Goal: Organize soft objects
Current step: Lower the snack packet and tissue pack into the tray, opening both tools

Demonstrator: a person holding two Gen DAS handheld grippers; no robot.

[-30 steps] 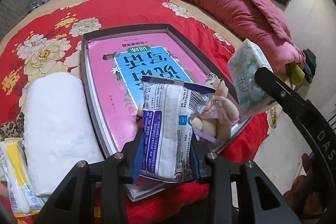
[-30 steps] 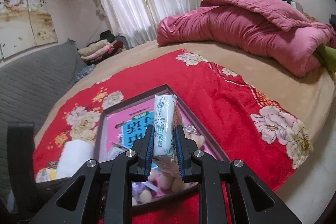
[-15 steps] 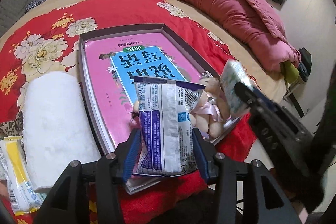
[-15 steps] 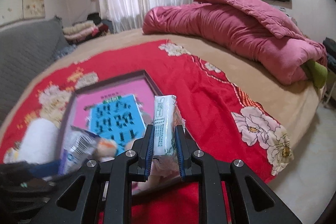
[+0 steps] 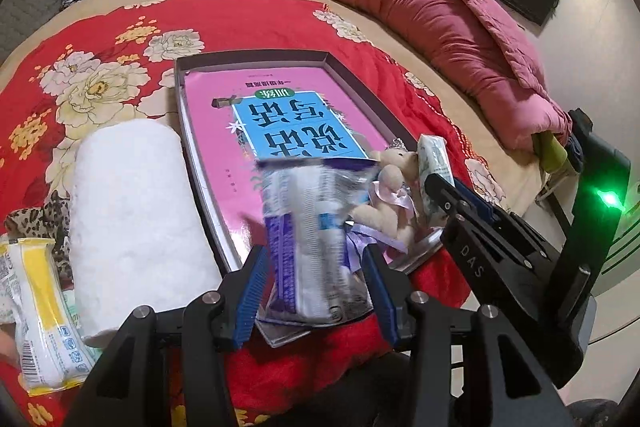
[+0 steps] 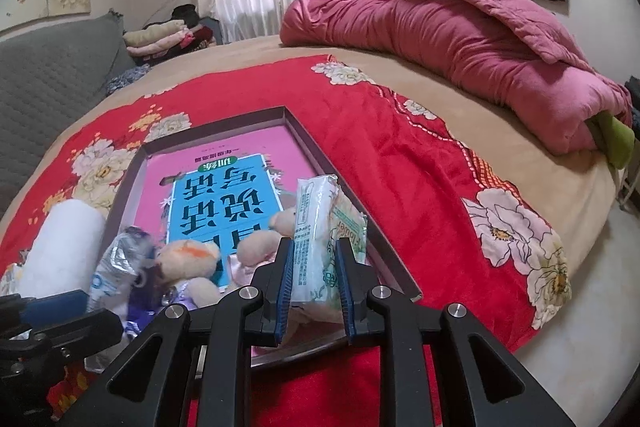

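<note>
**Lowering two soft packs over the tray**

Hovering above tray's (image 5: pixel 256 61) near end: left gripper (image 5: pixel 316 283), jaws just widened, blue-and-white pack (image 5: pixel 308 227) loose between, long axis pointing away toward tray's far wall. Beside the plush bear (image 5: pixel 390 195), right gripper (image 6: pixel 314 287) clamping green-white tissue pack (image 6: pixel 316 227), upright.

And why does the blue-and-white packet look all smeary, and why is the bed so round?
Left wrist view: the blue-and-white packet between the left gripper's opened pads is motion-blurred, while the tray stays sharp. Right wrist view: the same packet smears at the lower left. Both views: the fisheye lens curves the bed and darkens the corners.
</note>
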